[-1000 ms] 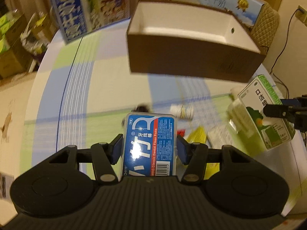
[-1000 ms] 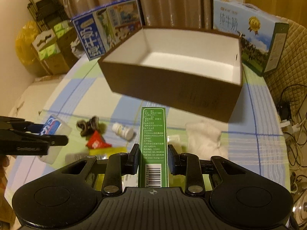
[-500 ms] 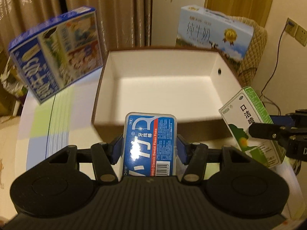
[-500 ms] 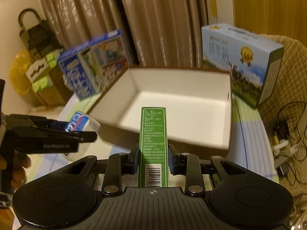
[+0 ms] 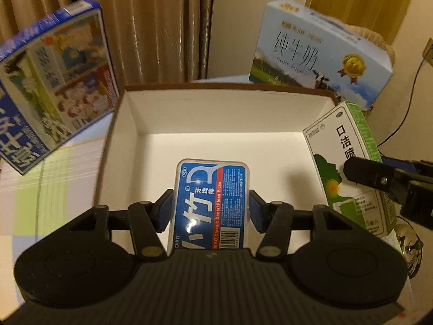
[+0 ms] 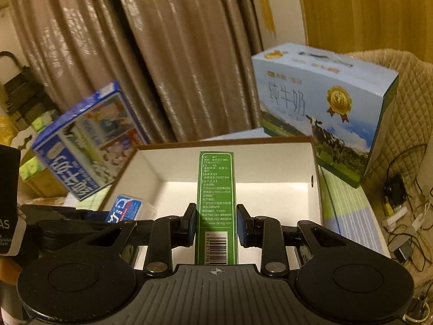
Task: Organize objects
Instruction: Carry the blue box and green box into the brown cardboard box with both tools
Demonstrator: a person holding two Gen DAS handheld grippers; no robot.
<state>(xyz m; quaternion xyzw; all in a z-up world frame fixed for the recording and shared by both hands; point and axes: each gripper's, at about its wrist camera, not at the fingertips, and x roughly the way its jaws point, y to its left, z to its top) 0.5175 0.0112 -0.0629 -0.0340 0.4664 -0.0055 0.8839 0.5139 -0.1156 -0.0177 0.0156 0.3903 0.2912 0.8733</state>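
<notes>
My left gripper (image 5: 211, 211) is shut on a blue dental floss pick case (image 5: 211, 203), held over the white inside of the open brown box (image 5: 216, 146). My right gripper (image 6: 216, 223) is shut on a narrow green and white carton (image 6: 216, 189), also above that box (image 6: 270, 195). From the left wrist view the green carton (image 5: 349, 159) hangs over the box's right wall with the right gripper's finger (image 5: 370, 174) across it. From the right wrist view the floss case (image 6: 125, 208) shows at the box's left wall. The box holds nothing on its visible floor.
A dark blue milk carton (image 5: 51, 86) leans left of the box and a pale blue milk carton (image 5: 319, 57) stands behind it on the right. Curtains (image 6: 162, 54) hang behind. A quilted chair back (image 6: 411, 103) and cables (image 6: 400, 211) lie to the right of the checked tablecloth (image 6: 349, 216).
Both grippers have travelled from above the small items on the table forward to over the open box, each still holding its item. The box now fills the view beneath them.
</notes>
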